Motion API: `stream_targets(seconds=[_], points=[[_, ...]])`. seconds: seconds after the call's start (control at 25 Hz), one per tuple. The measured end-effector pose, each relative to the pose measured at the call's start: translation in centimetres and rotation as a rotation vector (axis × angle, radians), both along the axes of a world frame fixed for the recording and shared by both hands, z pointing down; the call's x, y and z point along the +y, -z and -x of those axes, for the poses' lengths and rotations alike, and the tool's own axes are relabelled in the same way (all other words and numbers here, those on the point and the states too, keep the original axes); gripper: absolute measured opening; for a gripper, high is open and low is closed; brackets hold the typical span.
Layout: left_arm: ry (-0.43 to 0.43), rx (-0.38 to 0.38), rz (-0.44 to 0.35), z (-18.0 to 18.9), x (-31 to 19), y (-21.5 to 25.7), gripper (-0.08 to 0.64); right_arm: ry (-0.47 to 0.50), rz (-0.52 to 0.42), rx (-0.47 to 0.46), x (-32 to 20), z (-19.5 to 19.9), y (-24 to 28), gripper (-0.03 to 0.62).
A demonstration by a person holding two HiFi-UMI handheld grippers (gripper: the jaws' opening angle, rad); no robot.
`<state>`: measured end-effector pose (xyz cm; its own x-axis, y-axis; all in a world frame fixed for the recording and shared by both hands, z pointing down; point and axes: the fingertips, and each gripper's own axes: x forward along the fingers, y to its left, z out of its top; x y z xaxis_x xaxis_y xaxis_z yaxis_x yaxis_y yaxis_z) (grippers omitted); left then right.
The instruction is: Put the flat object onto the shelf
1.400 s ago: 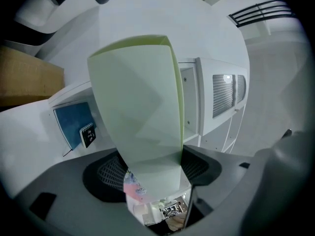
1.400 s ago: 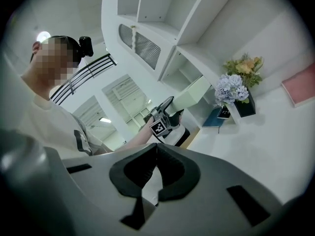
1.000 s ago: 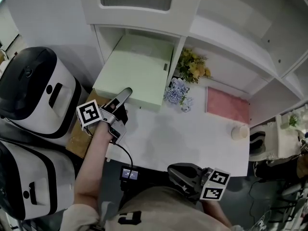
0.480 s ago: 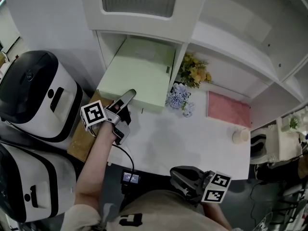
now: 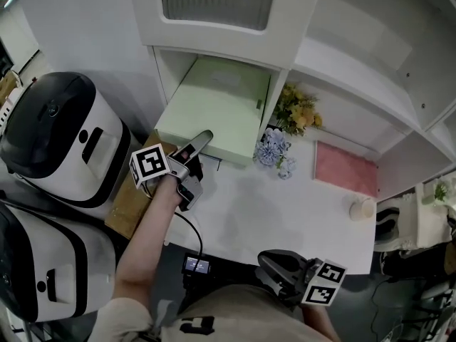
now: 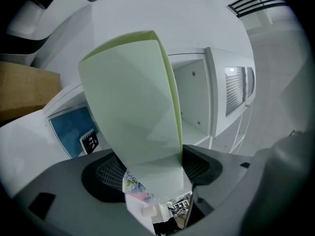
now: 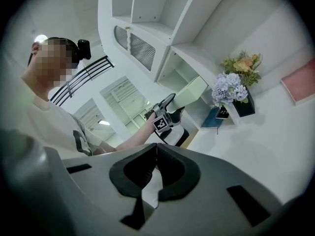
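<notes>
The flat object (image 5: 217, 109) is a pale green board. Its far end lies inside the lower left compartment of the white shelf unit (image 5: 214, 38), and its near end sticks out over the white table (image 5: 285, 205). My left gripper (image 5: 196, 148) is shut on the near edge of the board. In the left gripper view the board (image 6: 133, 107) rises from between the pads of that gripper (image 6: 152, 171) and hides most of the compartment. My right gripper (image 5: 274, 266) hangs shut and empty near the person's body, below the table's front edge; its pads (image 7: 170, 163) meet.
Blue flowers (image 5: 274, 148) and yellow flowers (image 5: 299, 109) stand right of the board. A pink flat item (image 5: 345, 168) and a small cup (image 5: 362, 207) lie further right. Two white-and-black appliances (image 5: 57, 130) (image 5: 43, 262) and a brown board (image 5: 132, 198) sit at the left. A blue book (image 6: 71, 129) lies on the table.
The head view has shifted a little. The left gripper keeps its hold on the green board, which stays partly in the compartment. The right gripper has hardly moved.
</notes>
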<state>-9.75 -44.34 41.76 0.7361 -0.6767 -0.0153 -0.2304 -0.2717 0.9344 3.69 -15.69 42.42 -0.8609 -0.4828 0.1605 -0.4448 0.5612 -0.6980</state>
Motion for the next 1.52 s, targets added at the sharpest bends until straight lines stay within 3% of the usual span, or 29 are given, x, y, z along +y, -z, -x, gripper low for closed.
stream_targets(seconds=[1.52], points=[[-0.013,-0.053,-0.010,-0.9,-4.1,-0.5,0.356,-0.070,0.025,-0.006,0.2,-1.4,-0.9,0.025]])
